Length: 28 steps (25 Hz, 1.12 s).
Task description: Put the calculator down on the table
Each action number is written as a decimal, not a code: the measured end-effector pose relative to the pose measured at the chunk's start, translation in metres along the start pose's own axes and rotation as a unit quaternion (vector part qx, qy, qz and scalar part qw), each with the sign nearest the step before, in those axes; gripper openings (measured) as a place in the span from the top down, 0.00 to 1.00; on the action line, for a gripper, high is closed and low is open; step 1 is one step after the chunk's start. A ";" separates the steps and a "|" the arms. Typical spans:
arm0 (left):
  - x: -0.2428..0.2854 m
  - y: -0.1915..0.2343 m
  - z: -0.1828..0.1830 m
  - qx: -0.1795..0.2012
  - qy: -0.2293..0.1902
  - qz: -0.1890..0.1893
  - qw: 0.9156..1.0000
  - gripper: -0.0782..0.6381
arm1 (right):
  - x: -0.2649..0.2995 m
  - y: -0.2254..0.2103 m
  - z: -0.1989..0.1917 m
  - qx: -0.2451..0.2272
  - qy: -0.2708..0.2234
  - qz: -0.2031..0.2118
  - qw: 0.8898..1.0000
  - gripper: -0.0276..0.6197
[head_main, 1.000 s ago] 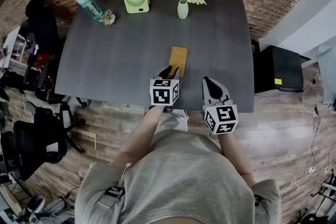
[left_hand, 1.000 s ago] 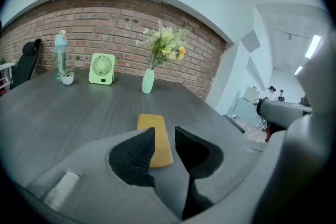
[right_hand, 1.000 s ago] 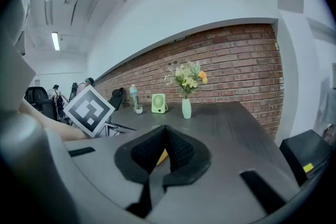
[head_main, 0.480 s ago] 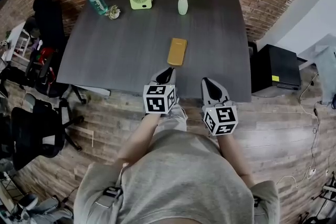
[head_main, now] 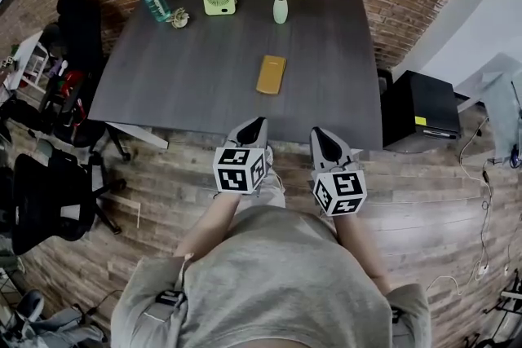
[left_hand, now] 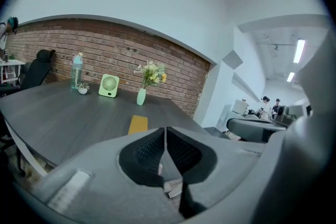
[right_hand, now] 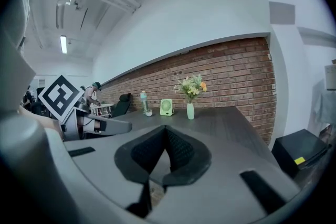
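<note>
The calculator (head_main: 271, 74) lies flat in the middle of the table (head_main: 179, 69), well apart from the vase (head_main: 280, 10). My left gripper (head_main: 251, 129) and right gripper (head_main: 321, 138) are both clenched on nothing, off the near edge. I judge the job done, so I should leave it untouched.

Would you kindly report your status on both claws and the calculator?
Left claw shut, empty. Right claw shut, empty. Flat yellow rectangular calculator lying on dark grey table, clear of both claws. Nothing in the way.
</note>
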<state>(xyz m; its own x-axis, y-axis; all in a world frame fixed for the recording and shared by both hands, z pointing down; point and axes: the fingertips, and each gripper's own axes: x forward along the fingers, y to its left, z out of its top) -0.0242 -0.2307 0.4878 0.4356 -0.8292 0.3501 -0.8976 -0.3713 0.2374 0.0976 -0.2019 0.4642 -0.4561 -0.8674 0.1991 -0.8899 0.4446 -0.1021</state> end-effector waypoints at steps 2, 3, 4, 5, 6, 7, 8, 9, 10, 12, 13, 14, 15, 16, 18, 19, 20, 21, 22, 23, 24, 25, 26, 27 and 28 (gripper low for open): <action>-0.009 -0.006 0.001 0.002 -0.008 -0.001 1.000 0.85 | -0.008 0.003 0.000 0.002 -0.001 0.001 1.000 0.95; -0.014 -0.008 0.002 0.002 -0.013 -0.002 1.000 0.85 | -0.012 0.005 0.000 0.002 -0.002 0.002 1.000 0.95; -0.018 -0.010 0.002 0.001 -0.017 -0.002 1.000 0.85 | -0.015 0.008 0.000 0.002 -0.003 0.003 1.000 0.95; -0.023 -0.012 0.002 0.000 -0.021 -0.002 1.000 0.85 | -0.019 0.011 0.001 0.001 -0.004 0.005 1.000 0.95; -0.028 -0.014 0.001 -0.002 -0.024 -0.002 1.000 0.85 | -0.022 0.014 0.001 0.000 -0.005 0.007 1.000 0.95; -0.033 -0.015 0.000 -0.003 -0.026 -0.003 1.000 0.86 | -0.025 0.018 0.002 -0.001 -0.006 0.009 1.000 0.95; -0.038 -0.017 -0.002 -0.004 -0.027 -0.004 1.000 0.86 | -0.028 0.022 0.002 -0.001 -0.007 0.012 1.000 0.95; -0.042 -0.018 -0.004 -0.005 -0.028 -0.005 1.000 0.86 | -0.031 0.025 0.003 -0.002 -0.008 0.015 1.000 0.95; -0.046 -0.020 -0.006 -0.006 -0.028 -0.006 1.000 0.86 | -0.033 0.029 0.003 -0.003 -0.009 0.018 1.000 0.95; -0.055 -0.022 -0.010 -0.013 -0.028 -0.007 1.000 0.86 | -0.038 0.035 0.004 -0.005 -0.010 0.024 1.000 0.95; -0.059 -0.022 -0.012 -0.016 -0.028 -0.006 0.999 0.86 | -0.040 0.037 0.004 -0.006 -0.010 0.026 1.000 0.95; -0.062 -0.022 -0.013 -0.019 -0.029 -0.006 0.999 0.86 | -0.042 0.040 0.003 -0.007 -0.010 0.029 1.000 0.95; -0.065 -0.022 -0.014 -0.022 -0.029 -0.004 0.999 0.86 | -0.043 0.041 0.003 -0.007 -0.009 0.031 0.999 0.95; -0.068 -0.022 -0.015 -0.025 -0.029 -0.003 0.999 0.86 | -0.044 0.043 0.002 -0.008 -0.008 0.034 0.999 0.95; -0.073 -0.021 -0.018 -0.030 -0.028 -0.001 0.999 0.86 | -0.046 0.046 -0.002 -0.008 -0.005 0.037 0.999 0.95; -0.075 -0.020 -0.020 -0.033 -0.028 0.002 0.999 0.86 | -0.046 0.048 -0.003 -0.008 -0.004 0.039 0.999 0.95; -0.077 -0.018 -0.021 -0.034 -0.028 0.004 0.999 0.86 | -0.046 0.049 -0.005 -0.008 -0.003 0.040 0.999 0.95; -0.078 -0.017 -0.022 -0.036 -0.029 0.006 0.999 0.86 | -0.046 0.051 -0.006 -0.008 -0.002 0.041 0.999 0.95; -0.080 -0.016 -0.022 -0.038 -0.029 0.007 0.999 0.86 | -0.046 0.052 -0.006 -0.008 -0.001 0.042 0.999 0.95; -0.080 -0.016 -0.022 -0.038 -0.029 0.007 0.999 0.86 | -0.046 0.052 -0.007 -0.007 -0.001 0.042 0.999 0.95; -0.081 -0.015 -0.022 -0.038 -0.028 0.007 0.999 0.86 | -0.045 0.053 -0.007 -0.007 -0.001 0.042 0.999 0.95; -0.081 -0.015 -0.022 -0.038 -0.028 0.007 0.999 0.86 | -0.045 0.053 -0.007 -0.007 -0.001 0.041 0.999 0.95; -0.080 -0.015 -0.022 -0.037 -0.027 0.007 0.999 0.86 | -0.044 0.053 -0.007 -0.008 -0.001 0.039 0.999 0.95; -0.080 -0.015 -0.022 -0.037 -0.027 0.006 0.999 0.86 | -0.043 0.052 -0.007 -0.013 -0.002 0.037 0.999 0.95; -0.079 -0.015 -0.022 -0.037 -0.026 0.005 0.999 0.86 | -0.043 0.052 -0.007 -0.018 -0.002 0.034 0.999 0.95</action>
<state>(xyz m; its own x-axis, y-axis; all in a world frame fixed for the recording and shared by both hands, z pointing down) -0.0439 -0.1507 0.4770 0.4217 -0.8539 0.3050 -0.8933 -0.3335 0.3013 0.0707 -0.1401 0.4572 -0.5160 -0.8356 0.1884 -0.8561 0.5105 -0.0802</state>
